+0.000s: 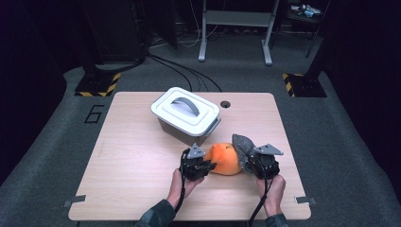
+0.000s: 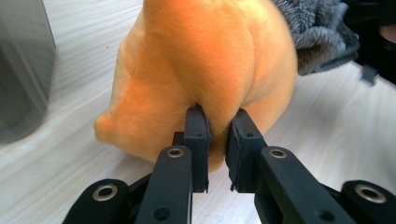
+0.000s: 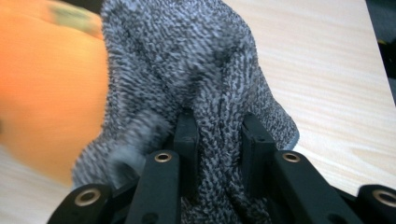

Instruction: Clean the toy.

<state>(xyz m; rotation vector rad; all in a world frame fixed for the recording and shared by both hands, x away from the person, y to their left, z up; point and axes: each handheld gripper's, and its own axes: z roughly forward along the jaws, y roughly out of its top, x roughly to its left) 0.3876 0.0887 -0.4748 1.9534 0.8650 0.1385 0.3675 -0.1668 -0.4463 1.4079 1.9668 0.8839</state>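
Dark grey carpet surrounds a pale wooden tabletop (image 1: pixel 137 156), where a lidded grey box (image 1: pixel 186 115) stands toward the back. Just in front of it lies an orange plush toy (image 1: pixel 225 160) with a grey fuzzy part (image 1: pixel 241 145). Left claw (image 2: pixel 218 140) pinches the orange plush; right claw (image 3: pixel 218 140) is clenched on the grey fuzzy part

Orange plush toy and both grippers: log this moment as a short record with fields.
toy: orange plush toy with a grey fuzzy fabric part, lying on the light wooden table
left gripper: shut on a fold of the orange plush
right gripper: shut on the grey fuzzy fabric
container: grey plastic box with a white handled lid, closed, behind the toy and apart from it
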